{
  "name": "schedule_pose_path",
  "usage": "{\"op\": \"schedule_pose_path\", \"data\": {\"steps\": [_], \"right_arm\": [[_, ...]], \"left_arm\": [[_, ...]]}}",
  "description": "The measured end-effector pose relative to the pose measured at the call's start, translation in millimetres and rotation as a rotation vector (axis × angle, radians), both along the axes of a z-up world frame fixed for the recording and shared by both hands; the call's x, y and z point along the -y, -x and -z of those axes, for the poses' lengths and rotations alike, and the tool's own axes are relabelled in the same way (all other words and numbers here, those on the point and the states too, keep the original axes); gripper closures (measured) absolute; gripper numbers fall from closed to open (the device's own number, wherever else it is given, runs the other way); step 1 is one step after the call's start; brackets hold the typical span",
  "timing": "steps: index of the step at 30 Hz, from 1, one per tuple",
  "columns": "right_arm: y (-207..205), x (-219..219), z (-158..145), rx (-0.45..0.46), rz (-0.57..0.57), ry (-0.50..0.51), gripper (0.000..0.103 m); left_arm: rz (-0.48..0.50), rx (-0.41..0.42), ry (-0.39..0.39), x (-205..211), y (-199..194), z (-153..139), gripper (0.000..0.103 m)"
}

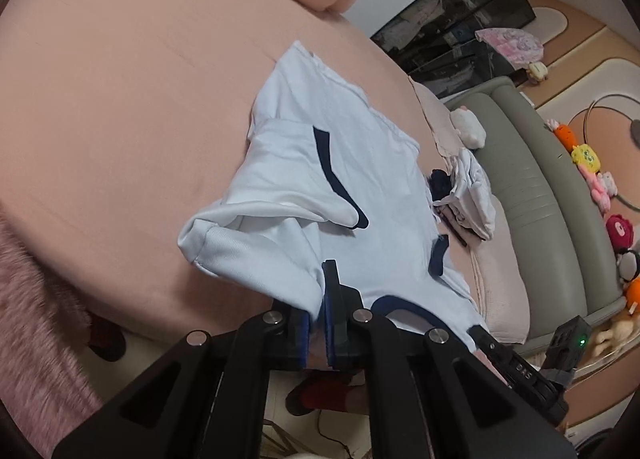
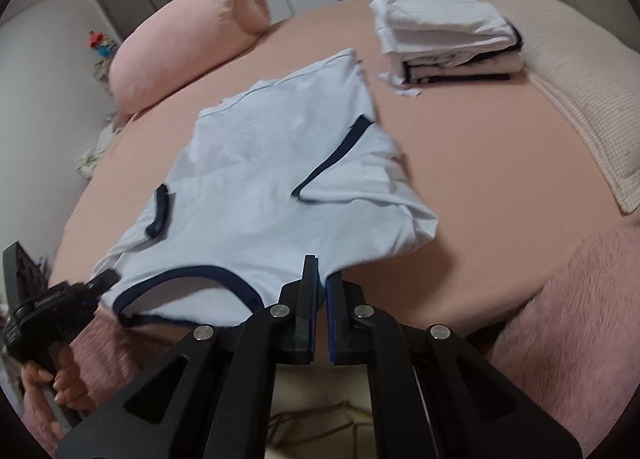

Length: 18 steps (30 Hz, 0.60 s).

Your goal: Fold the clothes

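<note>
One shirt (image 2: 280, 179), pale blue with navy trim, lies mostly flat on the pink bed (image 1: 100, 119), collar end at the near edge, one sleeve already folded in over the body. Thin knit, light, floppy, so it should sag and crease wherever it is unsupported; probably grippy enough not to slip. Best hold looks like the shoulder seams either side of the collar, two points, lifted together to keep the edge straight.

Left gripper (image 1: 318, 301): jaws narrow, pinching shirt fabric at the shoulder near the collar. Right gripper (image 2: 322, 279): jaws narrow, nipping the shirt's near edge at the other shoulder. Each gripper shows in the other's view, both at the collar end.

Counts: one shirt in work, one stack (image 2: 448, 39) of folded clothes well apart toward the far side of the bed, number of items in it not countable. One pillow (image 2: 180, 47). One cream blanket (image 2: 592, 99) beside the stack.
</note>
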State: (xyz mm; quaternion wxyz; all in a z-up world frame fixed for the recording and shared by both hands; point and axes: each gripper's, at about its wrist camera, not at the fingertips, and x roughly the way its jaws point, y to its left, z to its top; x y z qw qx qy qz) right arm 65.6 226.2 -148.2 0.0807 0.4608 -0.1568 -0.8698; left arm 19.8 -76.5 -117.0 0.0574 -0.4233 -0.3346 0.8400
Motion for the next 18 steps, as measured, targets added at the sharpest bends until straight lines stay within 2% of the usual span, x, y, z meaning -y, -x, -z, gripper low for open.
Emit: {"op": "schedule_pose_path", "data": {"steps": [2,6,8,10,14,15,16,17,18], "right_arm": [[-4,-3,-2,0.050,-0.006,0.050,0.101],[-13,-9,-20,0.045,-0.017,0.076,0.101],[-3,-7,-22,0.042,-0.023,0.072,0.101],[23,-1,-28,0.022,-0.044,0.033,0.101],[105,12,-49,-0.064,-0.103,0.001,0.100],[132,17,-49,-0.079,-0.103,-0.024,0.099],[158,22,-49,-0.095,-0.103,-0.049,0.097],[184,27,-49,-0.110,-0.102,-0.075,0.090],[206,30,-46,-0.099,-0.097,-0.096,0.087]], "left_arm": [[0.027,0.005,0.002,3,-9,-8,0.098],[0.123,0.022,0.029,1,-2,-15,0.098],[0.168,0.034,0.044,0,5,-16,0.097],[0.201,0.011,0.068,-1,34,-24,0.097],[0.227,-0.098,0.102,-7,125,-48,0.096],[0.230,-0.099,0.111,-10,153,-46,0.095],[0.218,-0.063,0.100,-8,182,-37,0.091],[0.204,-0.019,0.085,-6,209,-27,0.083],[0.205,0.022,0.039,-3,225,-20,0.077]]}}
